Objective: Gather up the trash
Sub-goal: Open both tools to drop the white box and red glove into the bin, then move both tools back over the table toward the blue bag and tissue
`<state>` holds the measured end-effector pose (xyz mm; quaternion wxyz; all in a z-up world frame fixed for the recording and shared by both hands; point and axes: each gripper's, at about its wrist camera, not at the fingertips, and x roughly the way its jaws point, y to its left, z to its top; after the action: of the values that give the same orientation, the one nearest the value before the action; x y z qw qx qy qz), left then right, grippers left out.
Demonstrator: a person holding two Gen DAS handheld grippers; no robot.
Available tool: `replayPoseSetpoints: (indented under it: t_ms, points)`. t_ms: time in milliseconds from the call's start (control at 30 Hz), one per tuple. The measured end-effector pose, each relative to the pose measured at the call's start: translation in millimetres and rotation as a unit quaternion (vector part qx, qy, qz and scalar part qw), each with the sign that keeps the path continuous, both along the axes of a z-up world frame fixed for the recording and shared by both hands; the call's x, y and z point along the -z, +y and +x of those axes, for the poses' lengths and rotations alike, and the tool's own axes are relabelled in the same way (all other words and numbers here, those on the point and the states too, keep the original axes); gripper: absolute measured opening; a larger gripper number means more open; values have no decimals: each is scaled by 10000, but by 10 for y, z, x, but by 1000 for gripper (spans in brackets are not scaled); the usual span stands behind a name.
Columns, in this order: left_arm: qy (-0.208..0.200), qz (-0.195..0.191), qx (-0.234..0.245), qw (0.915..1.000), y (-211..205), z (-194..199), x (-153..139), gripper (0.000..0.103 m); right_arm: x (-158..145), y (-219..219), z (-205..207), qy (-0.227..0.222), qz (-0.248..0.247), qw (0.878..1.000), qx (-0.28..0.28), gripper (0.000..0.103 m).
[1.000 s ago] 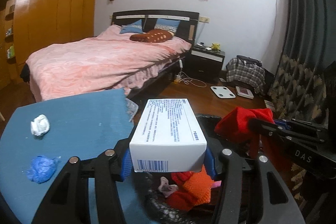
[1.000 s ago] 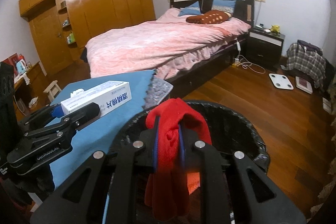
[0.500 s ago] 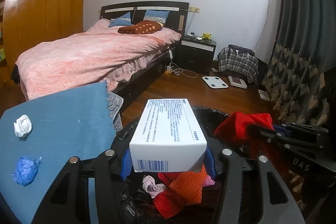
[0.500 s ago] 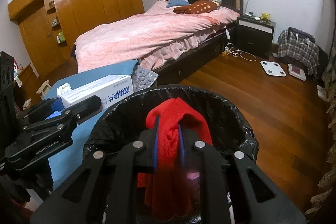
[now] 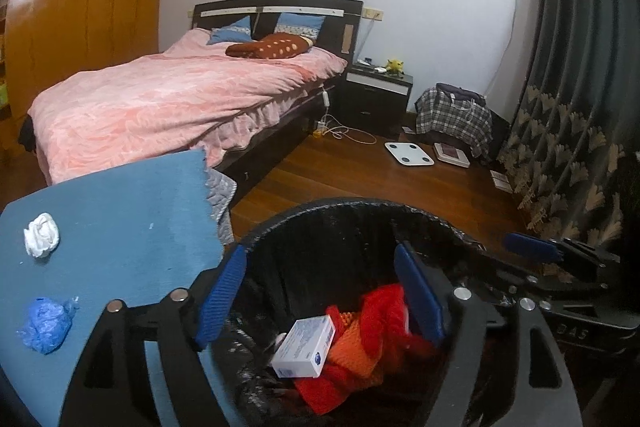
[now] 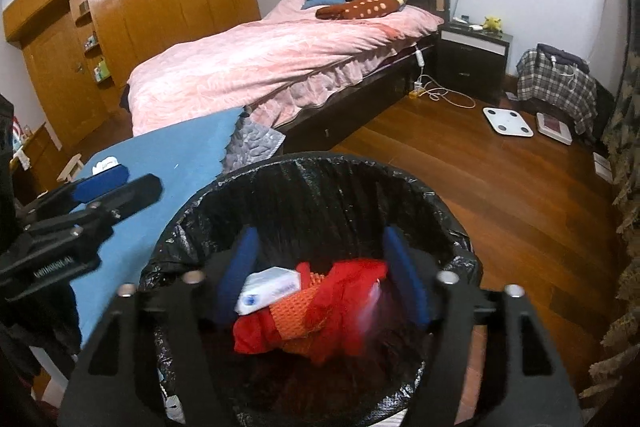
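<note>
Bed (image 5: 168, 103): wide, pink quilted cover, soft folds; well apart from the work.

Table (image 5: 120, 211): flat top under a blue felt-like cloth, just beside the bin.

Bin (image 5: 360, 211): round, lined with a crinkled glossy black bag. Holds what is already collected.

Red cloth (image 6: 344, 291): limp, soft, heaped in the bin over an orange knitted piece.

Box (image 5: 304, 345): white printed carton, stiff, sharp-edged, lying tilted in the bin against the cloth.

Left gripper (image 5: 320, 295): black frame, ribbed blue pads; fingers spread wide and holding nothing, poised above the bin.

Right gripper (image 6: 324, 279): same build; fingers likewise spread and empty, over the bin's mouth.

Blue wad (image 5: 46, 323): crumpled thin film, on the table's near edge. Judged very light, springy and a little slippery; best pinched across its bulky middle, from above.

White wad (image 5: 42, 241): crumpled tissue-like paper, on the table farther back, apart from the blue one. Judged weightless, soft, crushable; any pinch across the centre should hold.
</note>
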<state>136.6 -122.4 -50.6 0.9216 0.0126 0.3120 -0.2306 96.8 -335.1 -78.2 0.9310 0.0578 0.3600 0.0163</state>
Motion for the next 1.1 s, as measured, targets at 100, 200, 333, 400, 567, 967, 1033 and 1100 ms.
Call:
replayPoseSetpoints:
  t_ms: [100,200,333,400,567,967,1033,1100]
  points:
    - [-45,-29,-142,9999,143,-11,-48,81,-28,7,-32,-90,-48,9999,93,88]
    - [-140,-45,-312,9994,324,-45,-107,86,-93,48,-72,-218,-30,9997,77,93]
    - [-207,-69,-549,9983,593,-78,-181,92,-176,151,-74,-355,4,9994,-5,94]
    - [-245,-67,-678,9974,743,-96,-207,93,-210,238,-62,-415,17,9991,-68,94]
    - [-342,71,-1019,9942,1103,-155,-242,94,-275,459,20,-481,42,9985,-243,95]
    - [-354,268,-2041,9779,2146,-259,-154,95,-297,1336,334,-485,68,9943,-949,95]
    - [-341,298,-2193,9746,2292,-273,-119,95,-281,1492,386,-480,73,9932,-1057,95]
    - [-315,310,-2325,9716,2443,-276,-73,95,-257,1637,431,-478,80,9922,-1148,95]
